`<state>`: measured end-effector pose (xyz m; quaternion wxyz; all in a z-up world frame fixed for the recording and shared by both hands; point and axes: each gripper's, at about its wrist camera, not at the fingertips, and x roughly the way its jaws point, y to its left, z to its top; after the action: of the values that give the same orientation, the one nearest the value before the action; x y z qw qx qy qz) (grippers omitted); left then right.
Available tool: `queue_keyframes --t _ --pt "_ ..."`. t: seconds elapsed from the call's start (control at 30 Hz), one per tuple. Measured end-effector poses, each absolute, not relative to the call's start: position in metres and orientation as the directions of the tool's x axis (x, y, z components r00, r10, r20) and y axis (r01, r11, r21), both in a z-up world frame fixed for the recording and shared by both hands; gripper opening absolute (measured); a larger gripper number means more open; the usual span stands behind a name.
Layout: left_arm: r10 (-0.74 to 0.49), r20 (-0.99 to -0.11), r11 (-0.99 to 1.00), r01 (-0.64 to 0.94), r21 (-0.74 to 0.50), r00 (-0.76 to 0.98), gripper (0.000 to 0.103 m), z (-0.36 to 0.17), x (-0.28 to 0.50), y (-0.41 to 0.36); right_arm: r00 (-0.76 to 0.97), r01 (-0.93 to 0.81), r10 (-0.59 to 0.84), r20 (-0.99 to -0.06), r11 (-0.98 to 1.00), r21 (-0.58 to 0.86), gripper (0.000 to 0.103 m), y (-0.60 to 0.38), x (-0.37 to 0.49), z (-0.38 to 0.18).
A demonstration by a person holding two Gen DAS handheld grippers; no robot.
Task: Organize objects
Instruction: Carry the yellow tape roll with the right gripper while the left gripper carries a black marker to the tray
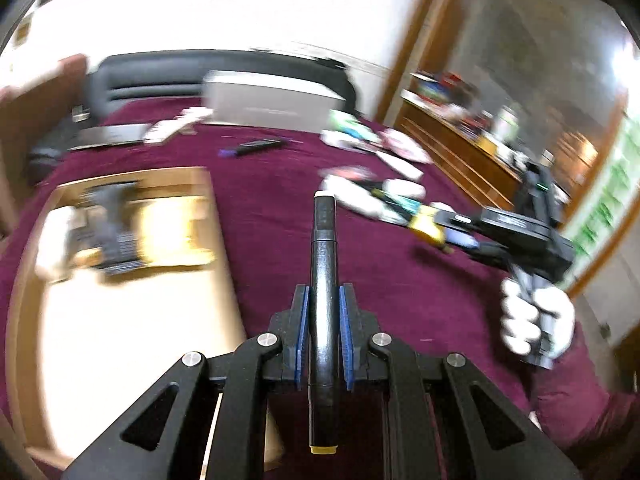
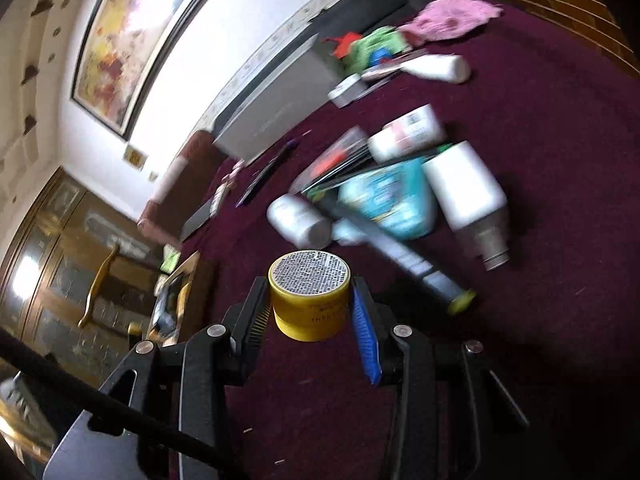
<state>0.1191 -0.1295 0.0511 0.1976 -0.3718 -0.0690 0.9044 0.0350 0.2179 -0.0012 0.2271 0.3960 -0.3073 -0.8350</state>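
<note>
My left gripper [image 1: 324,296] is shut on a black marker pen [image 1: 324,240] with a white tip and a yellow rear cap, held above the maroon bed cover. A wooden tray [image 1: 132,320] with a few blurred items lies to its left. My right gripper [image 2: 310,286] is shut on a small yellow jar [image 2: 309,300] with a printed label on its end, held above the cover. The right gripper also shows in the left wrist view [image 1: 434,226] with the yellow jar [image 1: 428,224], gripped by a white-gloved hand [image 1: 536,320].
A pile of white bottles [image 2: 464,192], a teal pouch [image 2: 396,200] and a tube [image 2: 404,256] lies on the maroon cover [image 2: 540,120] ahead of the right gripper. A grey box [image 1: 272,100], pink cloth [image 2: 456,16] and wooden cabinets [image 1: 460,148] stand farther off.
</note>
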Motion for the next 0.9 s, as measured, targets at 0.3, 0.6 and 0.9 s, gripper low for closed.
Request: queue_keyframes --t 0.3,0.6,0.9 --pt "0.231 -0.726 -0.969 -0.087 -0.230 -0.647 0.012 0.029 0.102 -0.218 -0.441 0.336 -0.724 -0.531 -0.681 0.650 0.039 0.087 0.039 0.042" --pt "0.182 -0.815 -0.977 -0.004 -0.215 -0.550 0.012 0.003 0.062 -0.257 -0.320 0.459 -0.681 -0.659 -0.720 0.521 0.039 -0.047 0.031 0.022" --pt "0.160 -0.860 -0.980 0.028 -0.197 -0.485 0.012 -0.015 0.032 -0.253 -0.332 0.518 -0.544 -0.770 -0.788 0.334 0.039 -0.092 0.030 -0.005"
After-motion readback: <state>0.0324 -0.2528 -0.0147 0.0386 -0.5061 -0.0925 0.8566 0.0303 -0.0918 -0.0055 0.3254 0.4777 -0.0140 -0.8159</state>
